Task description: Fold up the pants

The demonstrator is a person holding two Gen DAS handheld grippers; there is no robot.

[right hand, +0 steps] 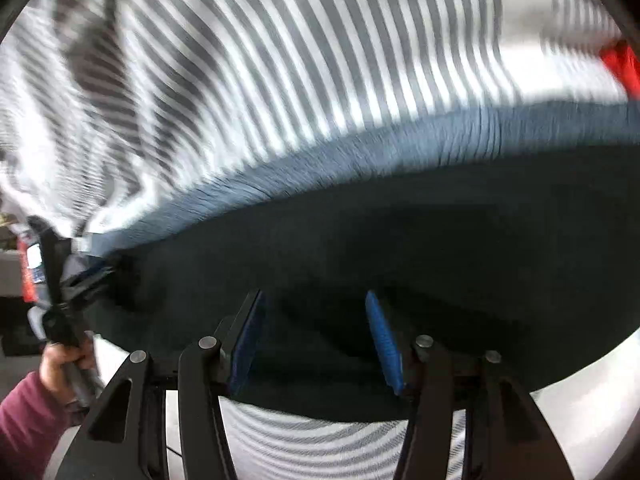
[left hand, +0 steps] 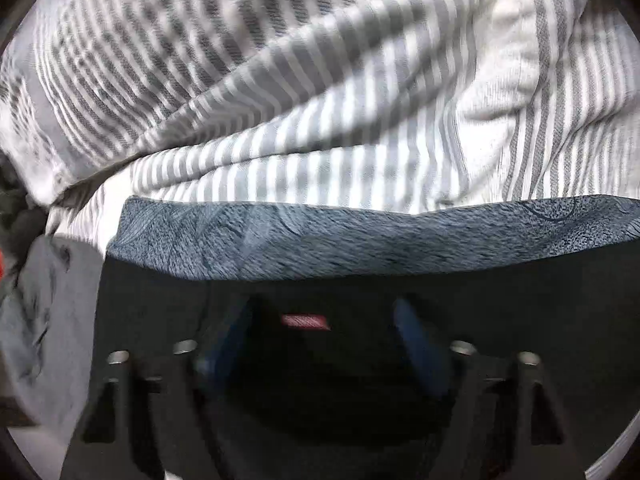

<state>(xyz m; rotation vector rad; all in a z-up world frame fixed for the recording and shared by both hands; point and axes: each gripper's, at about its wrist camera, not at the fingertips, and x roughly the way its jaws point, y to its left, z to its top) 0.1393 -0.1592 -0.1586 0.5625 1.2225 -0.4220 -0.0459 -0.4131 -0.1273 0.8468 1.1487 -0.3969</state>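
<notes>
Pants: dark pants (right hand: 400,240) with a blue-grey waistband (left hand: 360,236) lie on a grey-and-white striped sheet (left hand: 320,120).
Left gripper (left hand: 324,336): jaws spread wide over the dark fabric, gripping nothing.
Right gripper (right hand: 316,336): jaws wide, pants between them, unclamped.

Your two wrist views sit very close, facing forward past blue-padded fingers (left hand: 420,344) onto dark blue-banded pants (right hand: 400,240); both share the grey-and-white striped sheet (left hand: 320,120) beyond the fingertips.

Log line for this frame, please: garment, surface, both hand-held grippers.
dark pants on striped sheet | left hand-held gripper open over pants | right hand-held gripper open over pants | heavy motion blur
</notes>
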